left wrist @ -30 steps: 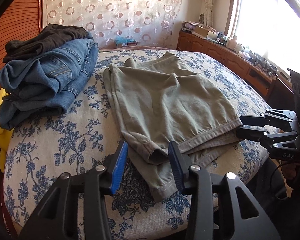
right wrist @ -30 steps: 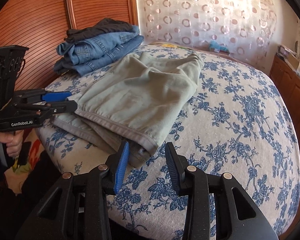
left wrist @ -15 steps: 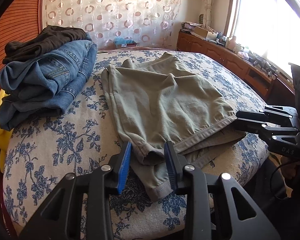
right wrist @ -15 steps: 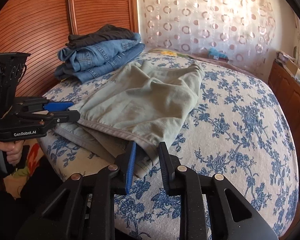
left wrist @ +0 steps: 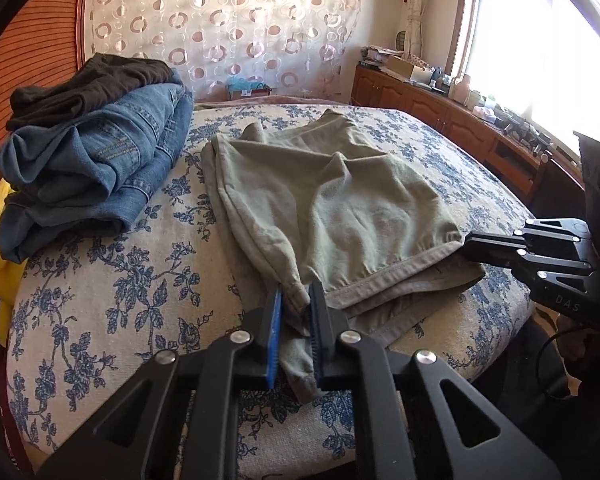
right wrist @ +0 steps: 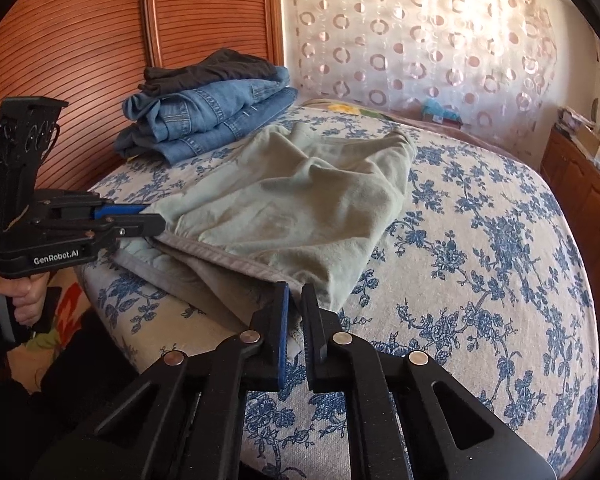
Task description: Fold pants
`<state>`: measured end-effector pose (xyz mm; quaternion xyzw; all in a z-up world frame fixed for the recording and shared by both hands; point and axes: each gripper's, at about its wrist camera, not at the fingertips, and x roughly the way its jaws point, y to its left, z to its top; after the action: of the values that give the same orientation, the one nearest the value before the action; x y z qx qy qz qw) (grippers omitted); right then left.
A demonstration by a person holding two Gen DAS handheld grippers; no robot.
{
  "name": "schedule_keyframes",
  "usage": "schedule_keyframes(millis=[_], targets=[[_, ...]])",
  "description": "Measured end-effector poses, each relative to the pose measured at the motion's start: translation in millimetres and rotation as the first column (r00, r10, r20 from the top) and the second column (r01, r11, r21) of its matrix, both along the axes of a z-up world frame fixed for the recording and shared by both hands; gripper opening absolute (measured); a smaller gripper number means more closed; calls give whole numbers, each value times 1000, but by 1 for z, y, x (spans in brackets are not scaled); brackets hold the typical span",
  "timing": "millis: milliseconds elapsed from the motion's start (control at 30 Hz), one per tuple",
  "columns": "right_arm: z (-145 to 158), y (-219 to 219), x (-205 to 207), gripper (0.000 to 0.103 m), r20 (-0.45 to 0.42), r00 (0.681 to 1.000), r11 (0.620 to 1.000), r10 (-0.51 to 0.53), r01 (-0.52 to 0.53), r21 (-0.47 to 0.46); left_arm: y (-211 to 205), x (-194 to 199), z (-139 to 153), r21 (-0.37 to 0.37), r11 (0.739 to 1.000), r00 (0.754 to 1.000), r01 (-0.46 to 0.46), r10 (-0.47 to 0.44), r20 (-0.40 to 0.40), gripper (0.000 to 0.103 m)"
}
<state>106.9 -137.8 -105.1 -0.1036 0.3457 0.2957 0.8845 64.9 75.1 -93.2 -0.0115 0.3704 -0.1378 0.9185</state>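
Crowding bed's far left | jeans pile (left wrist: 96, 160) (dark garment topping) | beside pants (left wrist: 331, 208)

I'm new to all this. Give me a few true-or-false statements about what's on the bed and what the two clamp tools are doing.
1. The olive pants lie on a floral bedspread. True.
2. The left gripper hangs above the pants with nothing between its pads. False: it is closing on a near corner of the pants.
3. The right gripper is shut on the pants' hem. True.
4. The blue jeans are spread flat. False: they sit folded in a pile under a dark garment.
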Motion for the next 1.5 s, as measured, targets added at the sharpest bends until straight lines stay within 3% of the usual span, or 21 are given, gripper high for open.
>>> schedule_keyframes(millis=[267,667,900,933,967,1000,1233,1500], targets=[[6,-14,-3,0,0,1000,999,-13,13,36,-4,-21,17,-2,1000,999,13,-13,34,8],[8,-24,-6,0,-27,1000,997,-10,12,74,0,-28,-8,0,1000,999,-17,17,-45,8],[-2,-7,-6,11,-28,999,1000,16,-15,20,-4,-26,-12,-10,1000,999,-19,18,-47,8],[-3,-5,-5,15,-29,999,1000,15,-15,12,-5,-26,-12,-10,1000,999,-18,18,-45,8],[-5,-2,-4,28,-23,1000,1000,8,-9,-8,-4,-25,-11,-11,1000,999,-17,17,-44,8],[-6,1,-4,33,-8,1000,1000,-2,2,-28,-4,-25,-11,-13,1000,999,-16,15,-44,8],[-12,11,1,34,30,999,996,-20,22,-81,-2,-24,-10,-23,1000,999,-10,9,-40,8],[-2,14,-2,34,100,995,997,-30,37,-68,-3,-24,-11,-28,1000,999,-4,3,-40,8]])
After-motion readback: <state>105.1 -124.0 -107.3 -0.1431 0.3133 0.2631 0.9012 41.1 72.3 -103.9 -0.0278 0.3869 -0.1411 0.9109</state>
